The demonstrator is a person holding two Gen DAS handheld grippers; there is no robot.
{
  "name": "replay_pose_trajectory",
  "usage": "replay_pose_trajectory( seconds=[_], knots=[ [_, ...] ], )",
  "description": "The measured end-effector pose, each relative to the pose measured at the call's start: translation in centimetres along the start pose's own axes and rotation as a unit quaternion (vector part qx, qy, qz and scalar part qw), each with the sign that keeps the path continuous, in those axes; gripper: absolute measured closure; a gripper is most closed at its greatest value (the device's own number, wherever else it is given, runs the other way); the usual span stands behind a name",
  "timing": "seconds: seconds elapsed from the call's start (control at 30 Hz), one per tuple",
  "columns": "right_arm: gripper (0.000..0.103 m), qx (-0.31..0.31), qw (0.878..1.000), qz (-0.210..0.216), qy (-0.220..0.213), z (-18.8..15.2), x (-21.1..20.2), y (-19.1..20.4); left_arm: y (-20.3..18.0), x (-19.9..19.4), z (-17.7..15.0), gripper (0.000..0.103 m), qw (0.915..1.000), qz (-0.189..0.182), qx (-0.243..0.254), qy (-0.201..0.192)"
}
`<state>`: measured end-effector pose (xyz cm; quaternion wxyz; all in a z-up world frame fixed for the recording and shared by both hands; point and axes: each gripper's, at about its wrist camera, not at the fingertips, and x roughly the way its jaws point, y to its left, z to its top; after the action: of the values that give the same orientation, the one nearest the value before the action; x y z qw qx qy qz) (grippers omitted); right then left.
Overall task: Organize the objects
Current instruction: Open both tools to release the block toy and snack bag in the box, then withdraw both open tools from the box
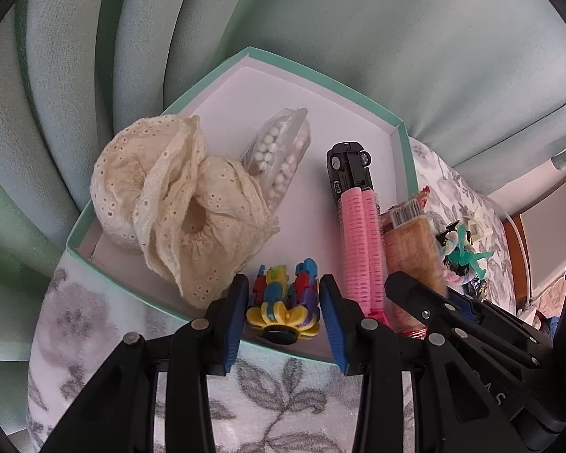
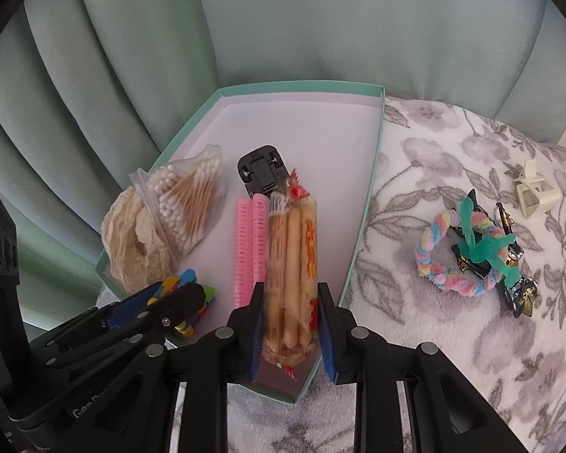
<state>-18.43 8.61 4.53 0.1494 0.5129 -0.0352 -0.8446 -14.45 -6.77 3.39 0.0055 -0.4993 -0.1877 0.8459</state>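
A teal-rimmed box (image 1: pixel 403 139) (image 2: pixel 362 204) sits on a floral blanket. In it lie a cream lace scrunchie (image 1: pixel 177 204) (image 2: pixel 132 241), a bag of cotton swabs (image 1: pixel 279 154) (image 2: pixel 188 207), a black toy car (image 1: pixel 349 168) (image 2: pixel 258 170), pink hair rollers (image 1: pixel 360 245) (image 2: pixel 251 241) and a colourful flower toy (image 1: pixel 283 302) (image 2: pixel 181 287). My left gripper (image 1: pixel 283 313) is open around the flower toy. My right gripper (image 2: pixel 290 332) is shut on a packet of breadsticks (image 2: pixel 290 271) (image 1: pixel 411 253) just above the box floor.
On the blanket (image 2: pixel 452 339) right of the box lie a pastel twisted hair band (image 2: pixel 439 279), a teal clip (image 2: pixel 483 241), a black-gold clip (image 2: pixel 517 287) and a cream claw clip (image 2: pixel 534 192). A green padded chair back (image 2: pixel 283 19) rises behind.
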Motion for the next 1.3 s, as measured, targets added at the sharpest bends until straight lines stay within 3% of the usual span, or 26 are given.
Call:
replay_pose_trajectory(
  seconds=[0.37, 0.73, 0.9, 0.97, 1.03, 1.1, 1.3],
  knots=[
    [0.070, -0.007, 1.000, -0.006, 0.007, -0.6, -0.9, 0.5, -0.2, -1.9, -0.9, 0.063, 0.9999, 0.008, -0.006, -0.006],
    [0.070, 0.004, 1.000, -0.007, -0.016, -1.3, -3.9, 0.4, -0.4, -5.9, -2.6, 0.063, 0.9994, 0.007, -0.011, -0.033],
    [0.070, 0.011, 1.000, -0.008, -0.022, -2.0, -5.1, 0.5, -0.1, -7.4, -2.8, 0.060, 0.9988, 0.025, -0.009, -0.042],
    [0.064, 0.013, 1.000, -0.012, -0.021, -2.6, -5.5, 0.6, 0.1, -7.2, -1.9, 0.055, 0.9982, 0.040, -0.008, -0.044],
    [0.050, 0.015, 0.999, -0.019, -0.024, -3.0, -5.8, 0.7, 0.6, -7.4, -1.6, 0.054, 0.9974, 0.055, -0.008, -0.046],
    [0.045, 0.019, 0.999, -0.025, -0.028, -3.5, -6.2, 0.7, 0.9, -7.7, -1.8, 0.054, 0.9964, 0.071, -0.013, -0.045],
    [0.042, 0.029, 0.999, -0.030, -0.033, -4.4, -7.3, 0.5, 2.3, -8.5, -2.7, 0.050, 0.9922, 0.114, -0.030, -0.040]
  ],
)
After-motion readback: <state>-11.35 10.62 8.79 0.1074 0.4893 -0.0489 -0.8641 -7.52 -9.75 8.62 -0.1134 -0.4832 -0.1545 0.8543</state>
